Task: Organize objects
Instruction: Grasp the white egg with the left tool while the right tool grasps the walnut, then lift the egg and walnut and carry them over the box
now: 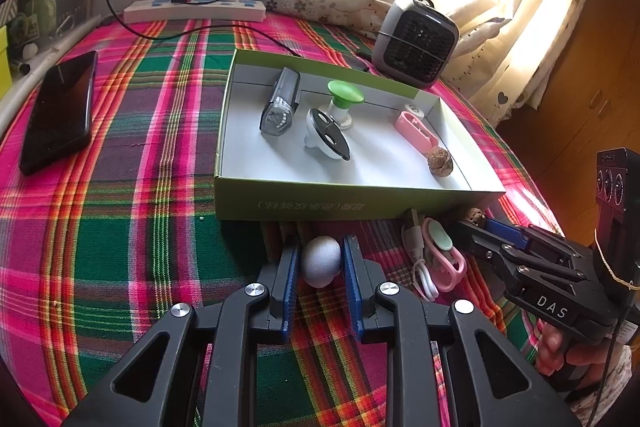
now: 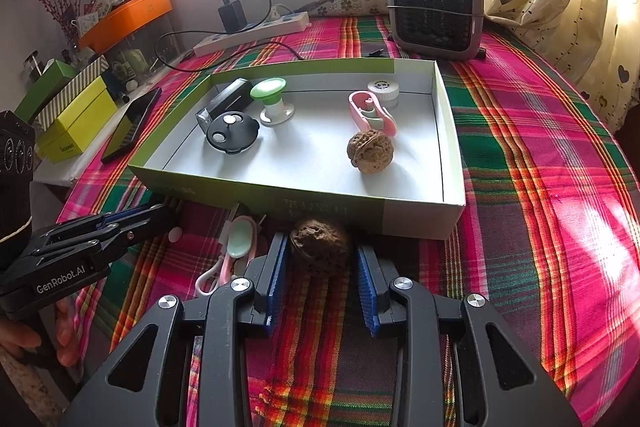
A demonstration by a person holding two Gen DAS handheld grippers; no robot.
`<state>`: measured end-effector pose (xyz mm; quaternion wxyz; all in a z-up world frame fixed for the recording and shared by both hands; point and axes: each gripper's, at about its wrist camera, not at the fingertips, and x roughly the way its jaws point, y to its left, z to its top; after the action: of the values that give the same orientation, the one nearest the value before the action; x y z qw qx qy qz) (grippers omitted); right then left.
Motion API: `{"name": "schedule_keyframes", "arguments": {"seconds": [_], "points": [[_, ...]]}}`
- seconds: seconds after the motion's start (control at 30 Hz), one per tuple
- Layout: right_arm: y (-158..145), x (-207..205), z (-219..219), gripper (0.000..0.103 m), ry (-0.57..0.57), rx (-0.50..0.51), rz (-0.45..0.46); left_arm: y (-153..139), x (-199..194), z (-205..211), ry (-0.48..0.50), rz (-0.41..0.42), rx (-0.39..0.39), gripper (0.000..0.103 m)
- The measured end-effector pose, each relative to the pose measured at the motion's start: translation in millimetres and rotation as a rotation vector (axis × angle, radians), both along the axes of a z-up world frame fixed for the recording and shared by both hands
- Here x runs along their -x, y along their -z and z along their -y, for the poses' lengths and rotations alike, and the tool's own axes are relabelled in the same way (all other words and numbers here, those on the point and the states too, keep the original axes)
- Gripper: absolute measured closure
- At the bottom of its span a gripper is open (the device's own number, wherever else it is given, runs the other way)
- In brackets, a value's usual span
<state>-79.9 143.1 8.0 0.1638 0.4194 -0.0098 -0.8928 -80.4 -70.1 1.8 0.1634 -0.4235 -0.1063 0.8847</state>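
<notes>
A green-sided box (image 1: 352, 207) (image 2: 416, 219) with a white floor holds a bike light (image 1: 280, 103), a black-and-white disc (image 1: 328, 139), a green-topped knob (image 1: 344, 103), a pink clip (image 1: 416, 131) and a walnut (image 1: 440, 161) (image 2: 370, 151). My left gripper (image 1: 320, 263) is closed on a grey egg-shaped ball (image 1: 320, 261) on the cloth in front of the box. My right gripper (image 2: 322, 259) is closed around a dark walnut (image 2: 320, 243) by the box's front wall. A pink carabiner with a white cable (image 1: 438, 259) (image 2: 236, 251) lies between the grippers.
A black phone (image 1: 60, 111) lies at the left on the plaid cloth (image 1: 120, 227). A power strip with a charger (image 1: 192, 7) and a small grey heater (image 1: 416, 39) (image 2: 436, 7) stand behind the box. Yellow and green boxes (image 2: 76, 115) sit at the far left.
</notes>
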Motion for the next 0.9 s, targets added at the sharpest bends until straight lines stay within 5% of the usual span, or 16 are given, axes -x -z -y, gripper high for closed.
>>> {"name": "schedule_keyframes", "arguments": {"seconds": [0.9], "points": [[-40.5,26.4,-5.2,0.07,-0.04,0.039,-0.076,-47.1,15.4,8.0,-0.013,-0.108,0.025,0.084]]}}
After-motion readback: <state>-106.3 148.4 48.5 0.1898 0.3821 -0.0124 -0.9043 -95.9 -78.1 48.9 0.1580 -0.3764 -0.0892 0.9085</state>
